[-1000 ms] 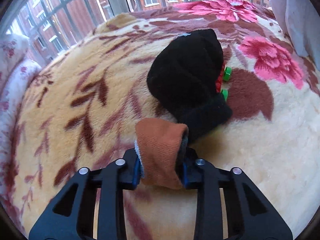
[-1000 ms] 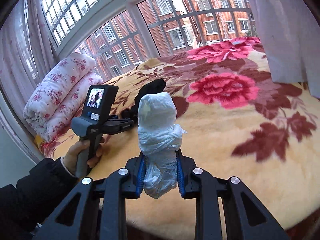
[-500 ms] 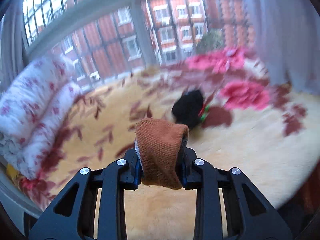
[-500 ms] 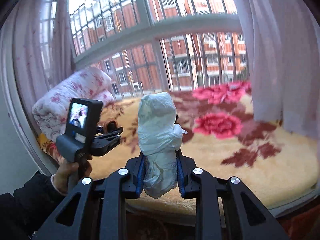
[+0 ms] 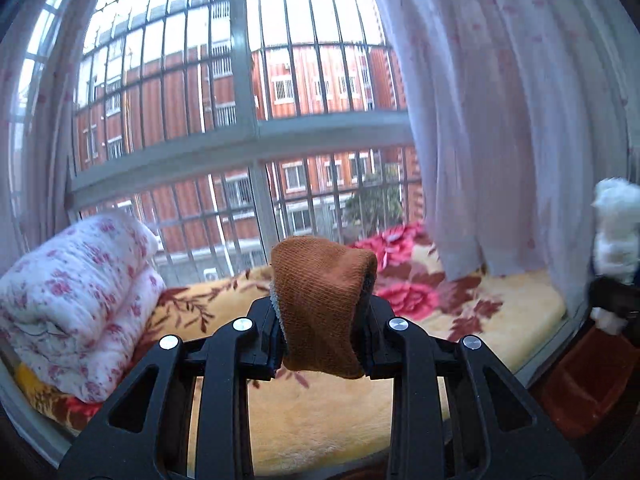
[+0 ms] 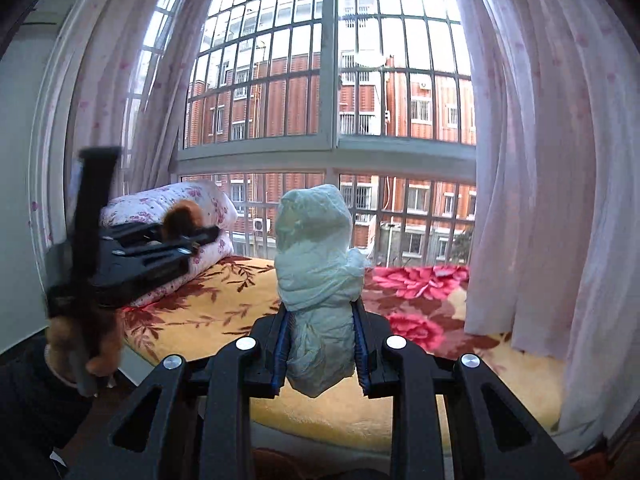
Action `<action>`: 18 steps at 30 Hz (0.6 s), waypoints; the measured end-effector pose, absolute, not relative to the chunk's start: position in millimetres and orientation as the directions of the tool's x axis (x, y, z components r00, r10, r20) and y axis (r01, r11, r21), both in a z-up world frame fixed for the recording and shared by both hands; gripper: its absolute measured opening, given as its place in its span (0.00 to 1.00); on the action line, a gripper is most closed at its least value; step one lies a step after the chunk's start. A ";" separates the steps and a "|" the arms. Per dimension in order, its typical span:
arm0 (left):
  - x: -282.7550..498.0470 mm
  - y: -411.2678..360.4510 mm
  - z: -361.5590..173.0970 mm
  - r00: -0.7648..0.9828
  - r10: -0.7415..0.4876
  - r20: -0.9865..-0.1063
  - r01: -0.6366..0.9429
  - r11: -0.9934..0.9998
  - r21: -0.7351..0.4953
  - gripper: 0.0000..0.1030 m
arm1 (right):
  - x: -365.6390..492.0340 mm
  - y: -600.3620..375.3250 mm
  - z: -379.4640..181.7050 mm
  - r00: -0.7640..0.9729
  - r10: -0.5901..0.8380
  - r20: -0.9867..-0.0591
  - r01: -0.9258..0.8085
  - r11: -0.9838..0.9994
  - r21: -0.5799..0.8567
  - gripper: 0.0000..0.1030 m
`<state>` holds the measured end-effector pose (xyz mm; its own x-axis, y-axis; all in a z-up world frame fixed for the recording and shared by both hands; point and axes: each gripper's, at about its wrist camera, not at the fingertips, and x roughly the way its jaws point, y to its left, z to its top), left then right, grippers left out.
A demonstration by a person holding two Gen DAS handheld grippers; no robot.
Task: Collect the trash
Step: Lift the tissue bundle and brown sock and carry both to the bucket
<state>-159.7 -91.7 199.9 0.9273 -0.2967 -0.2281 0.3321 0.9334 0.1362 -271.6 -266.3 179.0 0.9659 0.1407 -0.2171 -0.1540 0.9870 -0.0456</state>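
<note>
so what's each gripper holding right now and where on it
The left gripper clamps the brown sock at its lower part; the right gripper clamps the white crumpled wad at its lower end.

A home bedroom: floral blanket [image 6: 224, 312], rolled quilt [image 5: 76, 300], sheer curtains [image 6: 540, 160], barred bay window [image 6: 332, 80].

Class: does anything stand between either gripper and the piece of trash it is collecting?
No. The left gripper is clamped directly on the brown knitted sock, and the right gripper on the crumpled white plastic bundle.

One brown sock [image 5: 322, 304]; one white wad [image 6: 316, 276]; one rolled floral quilt [image 5: 76, 296]; one floral blanket [image 6: 224, 300]; two grippers.
</note>
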 end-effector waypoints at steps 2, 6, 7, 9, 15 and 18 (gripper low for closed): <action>-174.6 -83.0 202.8 0.935 -0.298 -0.192 0.325 0.938 0.125 0.27 | -277.0 -265.0 179.1 0.968 0.136 -0.211 -0.150 0.987 -0.050 0.26; -188.9 -66.4 199.2 0.937 -0.303 -0.175 0.319 0.945 0.073 0.27 | -293.5 -267.2 176.7 0.974 0.120 -0.194 -0.131 0.990 -0.043 0.26; -191.1 -62.7 196.2 0.935 -0.306 -0.177 0.321 0.945 0.058 0.27 | -299.1 -267.2 176.1 0.974 0.123 -0.190 -0.132 0.990 -0.038 0.26; -194.9 -58.0 191.2 0.934 -0.308 -0.183 0.321 0.946 0.047 0.27 | -309.7 -268.0 173.5 0.976 0.120 -0.183 -0.127 0.991 -0.031 0.26; -203.2 -59.3 168.7 0.917 -0.318 -0.241 0.341 0.938 0.059 0.27 | -324.8 -265.3 168.0 0.975 0.124 -0.183 -0.129 0.991 -0.017 0.26; -207.4 -61.2 159.7 0.910 -0.323 -0.261 0.350 0.935 0.064 0.27 | -330.2 -264.3 165.7 0.978 0.114 -0.174 -0.118 0.993 -0.015 0.26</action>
